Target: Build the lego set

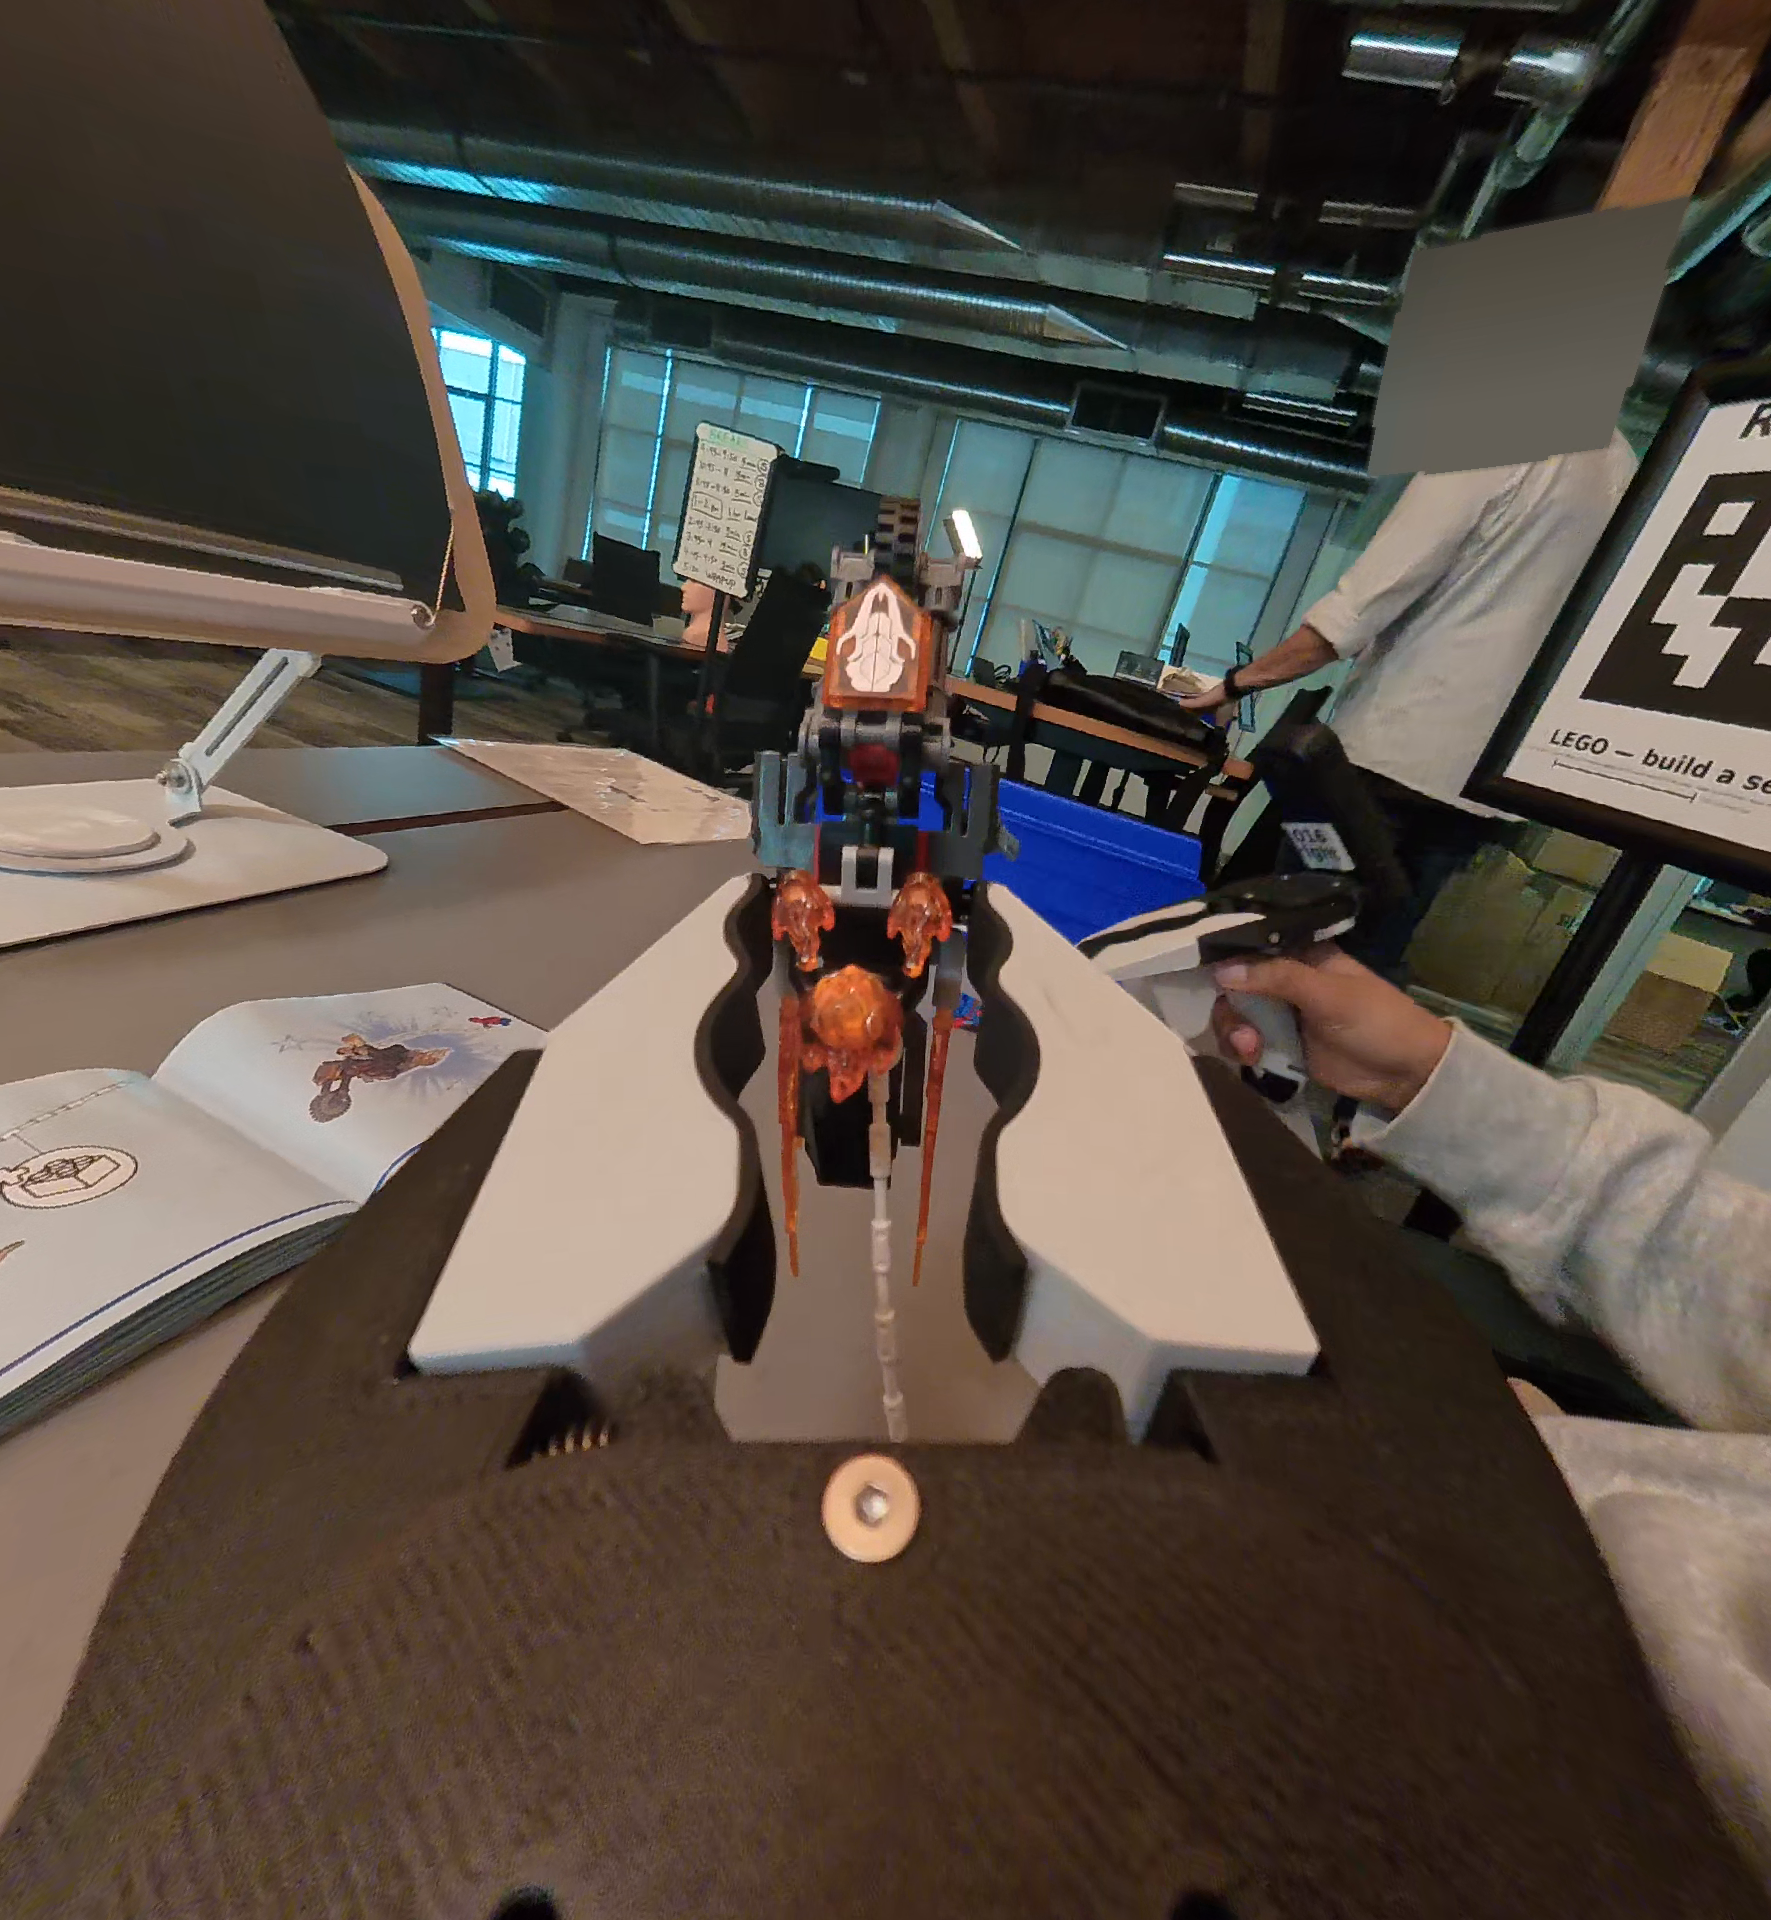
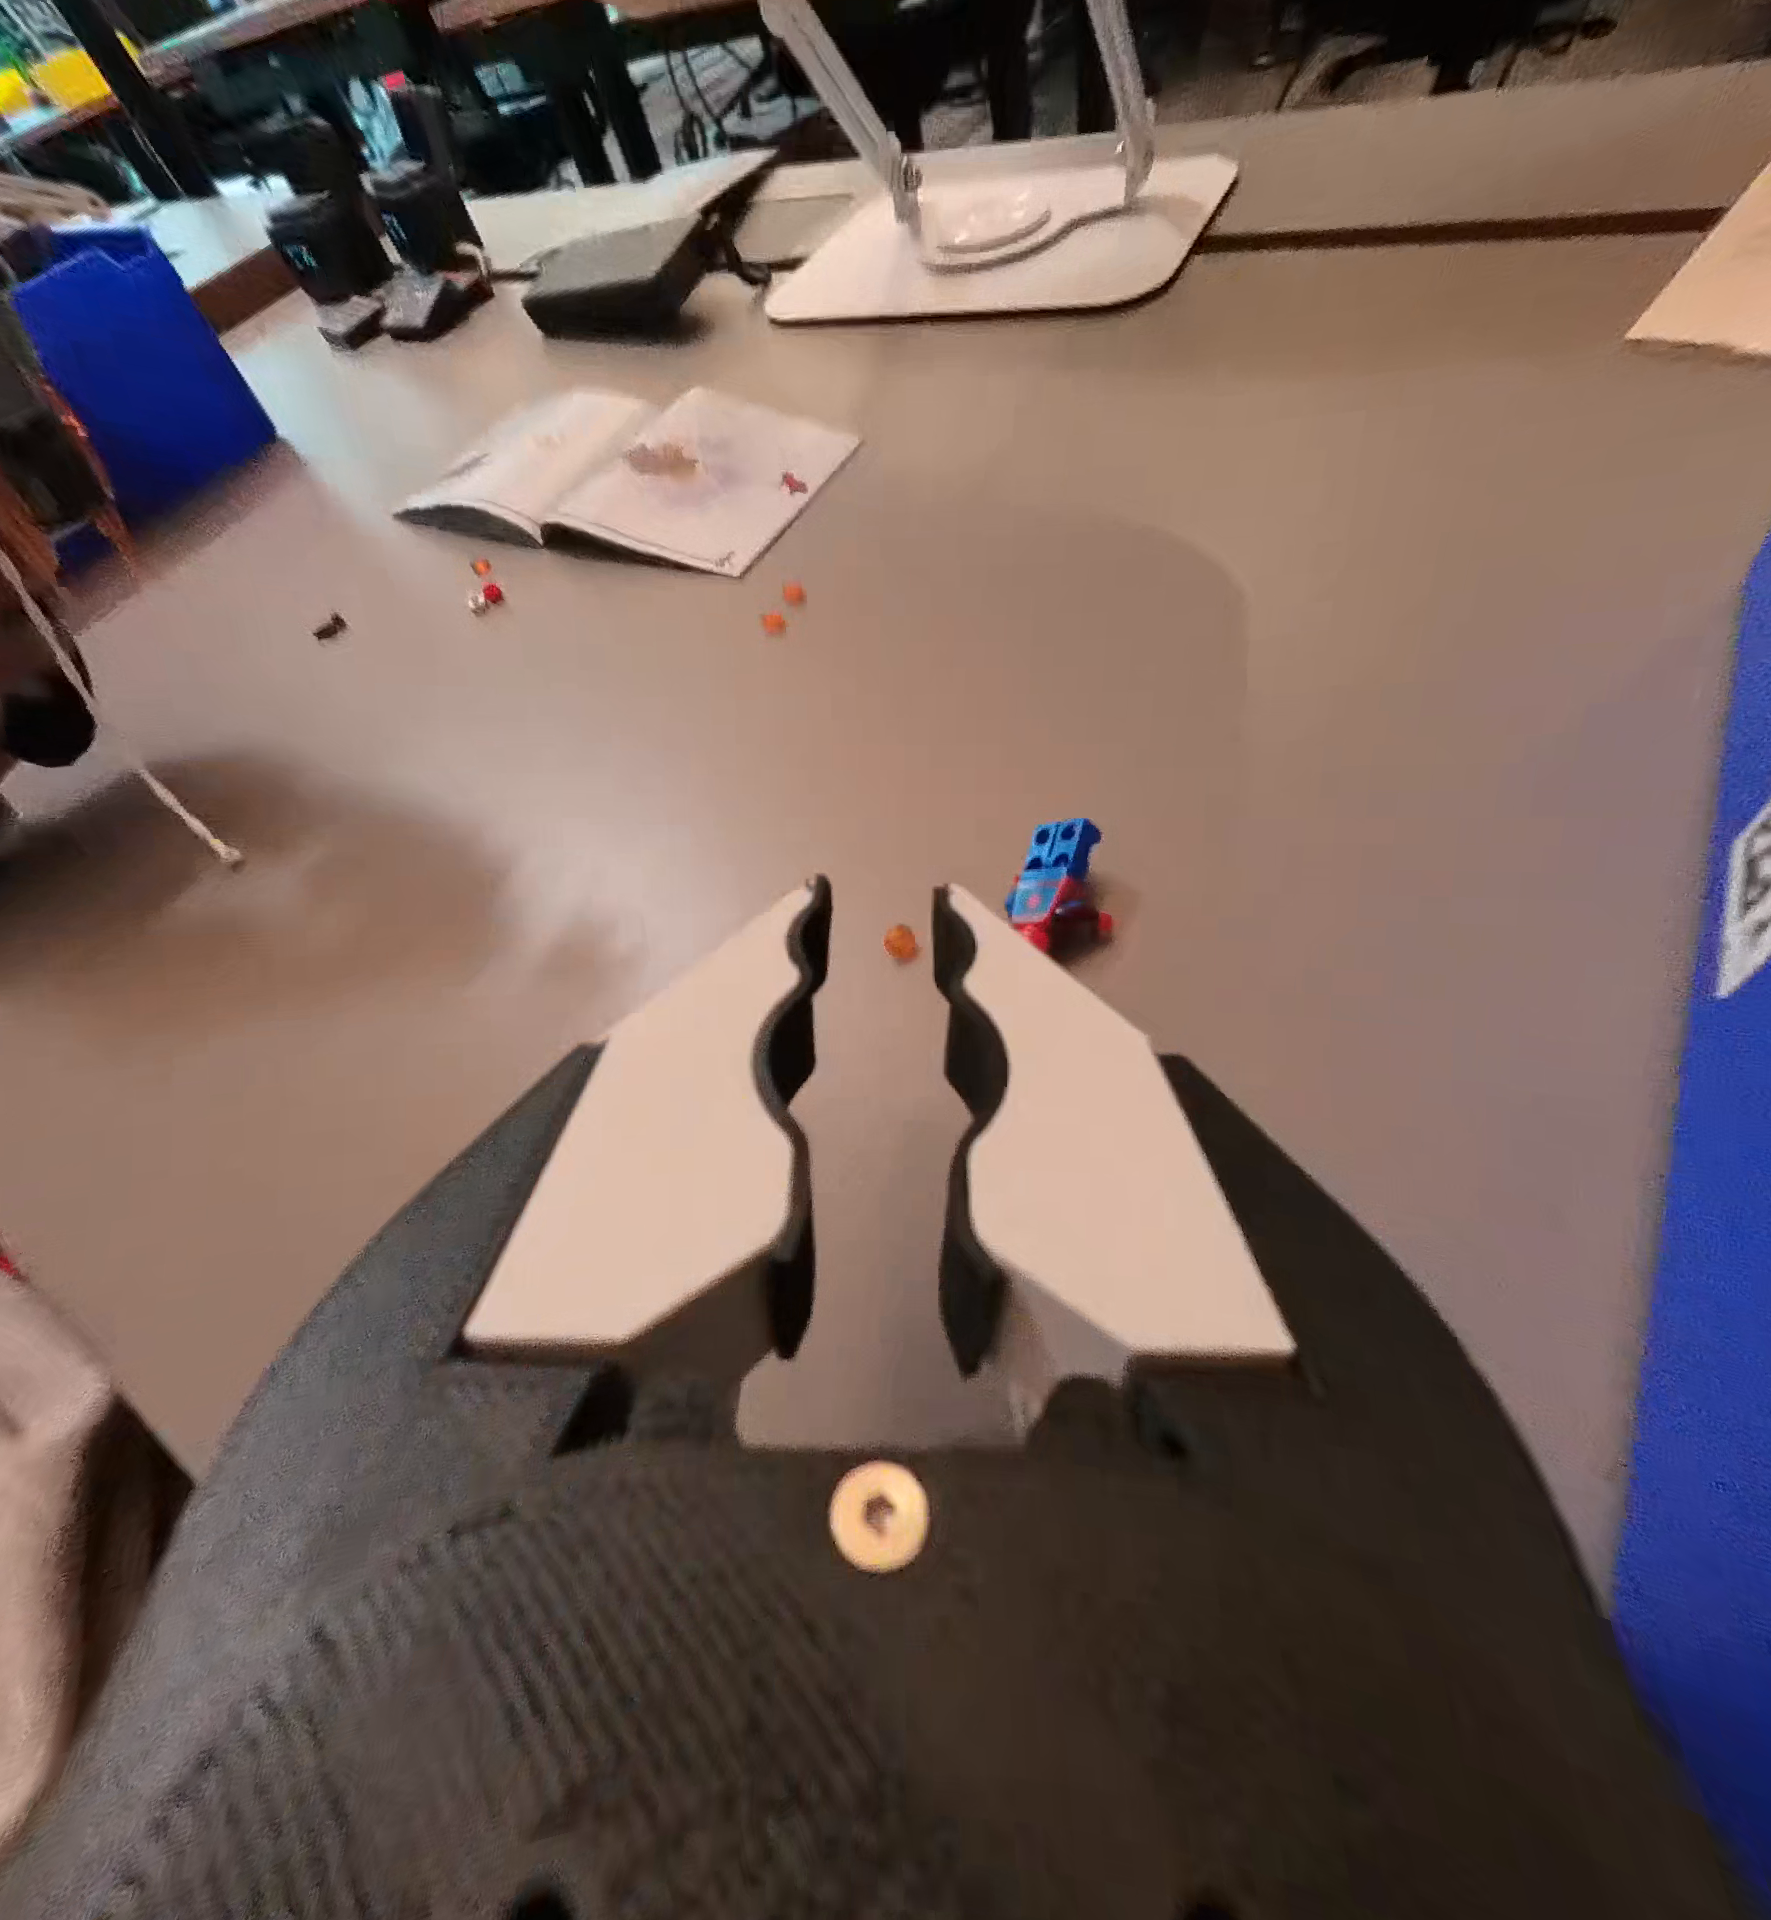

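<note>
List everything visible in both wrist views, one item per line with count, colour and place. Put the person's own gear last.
Part-built lego model: one, grey-black with clear orange flame pieces, clamped upright in the left gripper.
Open instruction booklet: one, white pages, flat on the table.
Small orange lego stud: one, on the table just beyond the right gripper's tips.
Blue-and-red lego minifigure: one, lying on the table.
Loose small lego pieces: about six, orange, red, dark, near the booklet.
Blue bins: two, one far left, one at right edge.
White monitor stand base: one, far side of grey table.
Left gripper: grey fingers, shut on the model.
Right gripper: grey fingers, open, empty.
</note>
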Motion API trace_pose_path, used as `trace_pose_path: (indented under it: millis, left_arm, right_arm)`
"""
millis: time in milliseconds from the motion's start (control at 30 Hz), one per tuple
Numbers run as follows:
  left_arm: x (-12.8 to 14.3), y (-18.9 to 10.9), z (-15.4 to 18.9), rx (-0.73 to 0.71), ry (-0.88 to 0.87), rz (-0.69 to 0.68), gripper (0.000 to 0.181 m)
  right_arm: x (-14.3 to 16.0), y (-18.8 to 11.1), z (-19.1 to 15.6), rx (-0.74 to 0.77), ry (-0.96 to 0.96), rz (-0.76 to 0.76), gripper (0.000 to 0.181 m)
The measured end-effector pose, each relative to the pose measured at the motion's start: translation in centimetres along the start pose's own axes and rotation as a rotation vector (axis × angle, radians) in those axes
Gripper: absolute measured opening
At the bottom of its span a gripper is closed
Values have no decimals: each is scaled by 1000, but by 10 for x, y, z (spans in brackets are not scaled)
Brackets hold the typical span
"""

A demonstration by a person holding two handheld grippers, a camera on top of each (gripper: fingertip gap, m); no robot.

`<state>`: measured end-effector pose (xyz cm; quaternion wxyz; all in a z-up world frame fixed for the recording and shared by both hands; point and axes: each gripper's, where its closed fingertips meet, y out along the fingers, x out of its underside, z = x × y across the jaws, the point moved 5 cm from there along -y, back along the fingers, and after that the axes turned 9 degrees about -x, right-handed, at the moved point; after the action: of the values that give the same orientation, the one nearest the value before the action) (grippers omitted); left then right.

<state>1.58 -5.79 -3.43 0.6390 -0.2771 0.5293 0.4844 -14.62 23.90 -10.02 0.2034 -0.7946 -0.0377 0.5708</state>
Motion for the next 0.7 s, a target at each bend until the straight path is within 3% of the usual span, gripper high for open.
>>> trace_pose_path:
  millis: [433, 533, 700]
  left_arm:
    - [6, 5, 5, 8, 38, -38, 35]
    - [6, 6, 6, 10, 39, -40, 35]
    - [6, 6, 7, 21, 32, -41, 35]
  right_arm:
    - [23, 40, 7, 73, -161, -322, 11]
    - [24, 40, 8, 37, -116, -324, 0]
    - [24, 41, 7, 25, -121, -327, 0]
